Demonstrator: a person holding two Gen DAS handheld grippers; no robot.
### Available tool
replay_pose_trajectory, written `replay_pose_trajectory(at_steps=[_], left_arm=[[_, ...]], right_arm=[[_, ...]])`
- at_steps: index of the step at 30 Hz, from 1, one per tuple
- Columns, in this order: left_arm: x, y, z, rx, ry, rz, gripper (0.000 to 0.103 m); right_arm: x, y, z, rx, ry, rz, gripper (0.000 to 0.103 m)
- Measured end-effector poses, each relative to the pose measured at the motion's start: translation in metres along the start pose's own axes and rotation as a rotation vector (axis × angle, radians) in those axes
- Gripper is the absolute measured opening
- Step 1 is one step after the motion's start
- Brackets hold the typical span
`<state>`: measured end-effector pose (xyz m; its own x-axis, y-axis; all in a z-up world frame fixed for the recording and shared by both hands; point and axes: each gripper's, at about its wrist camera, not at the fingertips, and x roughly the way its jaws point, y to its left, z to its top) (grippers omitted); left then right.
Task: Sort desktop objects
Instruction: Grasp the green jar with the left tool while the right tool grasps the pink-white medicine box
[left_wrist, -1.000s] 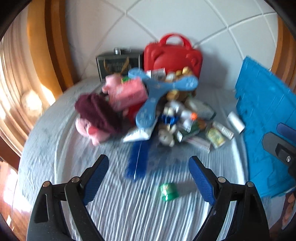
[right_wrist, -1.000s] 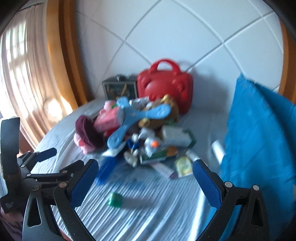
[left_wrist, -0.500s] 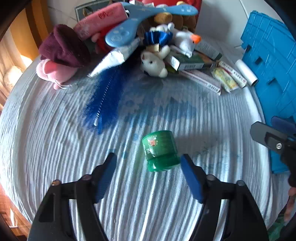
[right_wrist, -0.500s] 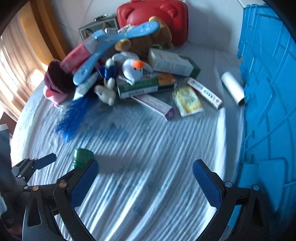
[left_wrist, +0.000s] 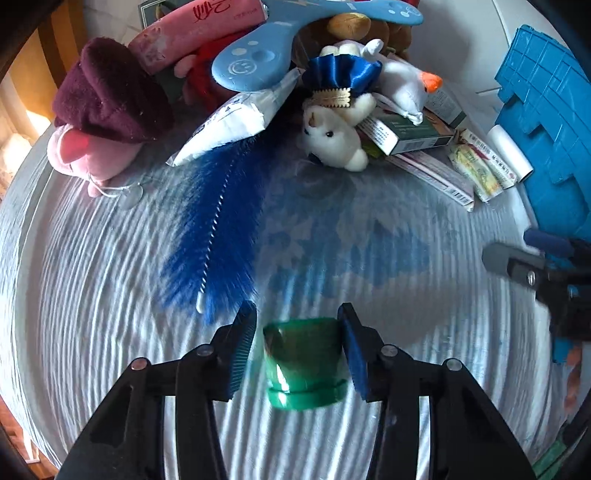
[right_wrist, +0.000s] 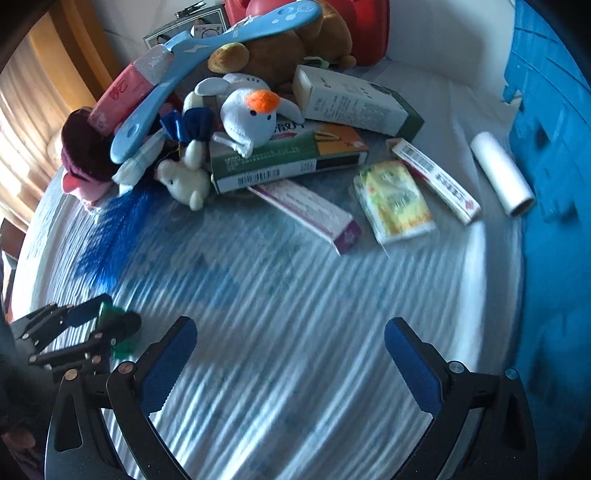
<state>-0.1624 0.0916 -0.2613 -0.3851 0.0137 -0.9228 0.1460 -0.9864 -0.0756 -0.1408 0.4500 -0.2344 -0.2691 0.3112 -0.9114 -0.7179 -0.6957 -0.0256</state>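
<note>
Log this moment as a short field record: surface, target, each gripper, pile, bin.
surface: striped cloth
target: green jar, on its side, apart from the pile
left gripper: jaws have just been closing around the jar; a gap shows on one side
right gripper: open, nothing between the fingers
pile: plush toys, boxes, blue brush
bin: blue crate, right edge

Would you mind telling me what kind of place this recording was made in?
Most likely a room in a home, not a workshop. A table under a pale striped cloth stands by a tiled wall and a curtained window, and it holds plush toys, medicine boxes and other household clutter.
</note>
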Motion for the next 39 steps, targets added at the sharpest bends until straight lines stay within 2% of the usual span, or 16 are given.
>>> replay_pose_trajectory(at_steps=[3, 7, 14, 16, 20, 21, 23, 24, 25, 26, 29, 34, 36, 37, 38, 39], left_arm=[[0.007, 0.006, 0.002, 0.006, 0.033, -0.010, 0.045], [0.008, 0.011, 0.005, 0.033, 0.015, 0.003, 0.043], [0.013, 0.023, 0.025, 0.016, -0.017, -0.028, 0.043], [0.014, 0.022, 0.027, 0.024, -0.022, -0.028, 0.043], [0.013, 0.020, 0.027, 0.033, -0.015, -0.023, 0.043], [0.012, 0.020, 0.027, 0.034, -0.011, -0.023, 0.043], [0.012, 0.017, 0.026, 0.043, 0.002, -0.007, 0.043], [0.011, 0.015, 0.027, 0.048, 0.012, 0.003, 0.043], [0.011, 0.013, 0.027, 0.049, 0.019, 0.009, 0.043], [0.011, 0.012, 0.028, 0.050, 0.031, 0.010, 0.043], [0.006, 0.009, 0.028, 0.053, 0.032, -0.007, 0.043], [-0.015, 0.012, 0.029, 0.059, 0.009, -0.054, 0.043], [-0.021, 0.015, 0.027, 0.060, 0.012, -0.062, 0.043], [-0.023, 0.016, 0.022, 0.061, 0.010, -0.061, 0.043], [-0.024, 0.017, 0.019, 0.062, 0.010, -0.061, 0.046], [-0.021, 0.023, 0.031, 0.061, 0.016, -0.062, 0.049]], right_arm=[[0.017, 0.006, 0.015, -0.027, 0.014, -0.016, 0.103], [0.041, 0.014, 0.031, -0.070, 0.002, -0.068, 0.103], [0.066, 0.023, 0.040, -0.141, -0.055, -0.174, 0.103], [0.067, 0.019, 0.044, -0.130, -0.077, -0.159, 0.103], [0.071, 0.005, 0.048, -0.049, -0.036, -0.101, 0.102], [0.068, 0.004, 0.047, -0.041, -0.035, -0.109, 0.097], [0.060, 0.005, 0.045, -0.025, -0.023, -0.114, 0.070], [0.054, 0.004, 0.041, -0.005, -0.012, -0.122, 0.061], [0.050, 0.002, 0.038, 0.006, -0.001, -0.119, 0.046], [0.047, 0.001, 0.034, 0.018, 0.017, -0.110, 0.039], [0.036, 0.003, 0.017, 0.030, 0.071, -0.078, 0.033], [0.021, 0.020, -0.015, 0.027, 0.162, 0.024, 0.031], [0.015, 0.029, -0.023, 0.013, 0.172, 0.037, 0.033], [0.011, 0.034, -0.025, -0.002, 0.166, 0.028, 0.040], [0.007, 0.037, -0.026, -0.010, 0.152, 0.010, 0.053], [0.005, 0.038, -0.025, -0.013, 0.142, -0.002, 0.060]])
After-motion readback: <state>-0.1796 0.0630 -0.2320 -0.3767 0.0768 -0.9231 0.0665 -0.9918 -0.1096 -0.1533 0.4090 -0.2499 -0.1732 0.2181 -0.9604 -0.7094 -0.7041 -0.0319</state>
